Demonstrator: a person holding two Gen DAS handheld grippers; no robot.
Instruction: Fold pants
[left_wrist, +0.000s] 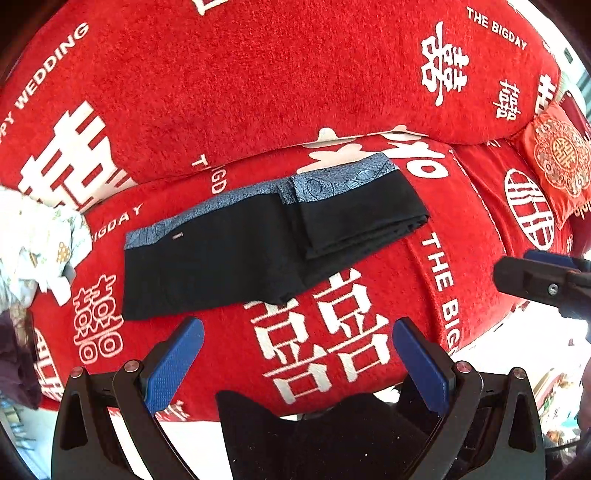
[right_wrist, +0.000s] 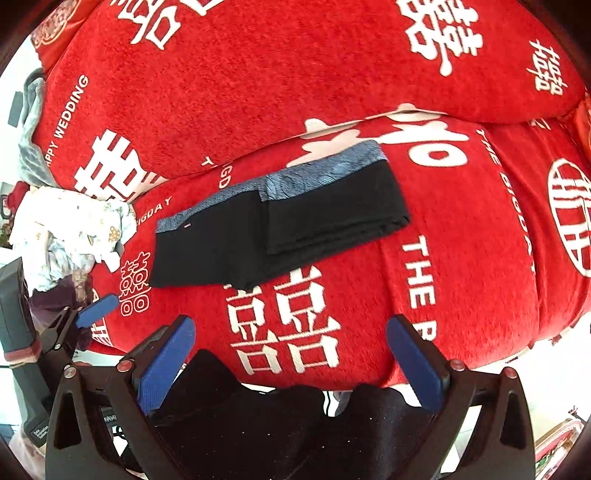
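The black pants (left_wrist: 236, 251) with a blue-grey patterned band lie folded in a flat stack on the red sofa seat (left_wrist: 332, 332); they also show in the right wrist view (right_wrist: 266, 232). The right part is folded over on top of the left part. My left gripper (left_wrist: 297, 332) is open and empty, held back from the pants over the seat's front. My right gripper (right_wrist: 290, 332) is open and empty, also short of the pants. Its dark body shows at the right edge of the left wrist view (left_wrist: 546, 280).
A crumpled white patterned cloth (left_wrist: 40, 236) lies left of the pants, also in the right wrist view (right_wrist: 70, 229). The red sofa backrest (left_wrist: 258, 81) rises behind. A red embroidered cushion (left_wrist: 557, 162) sits at the right. White floor (left_wrist: 517, 343) lies below the seat front.
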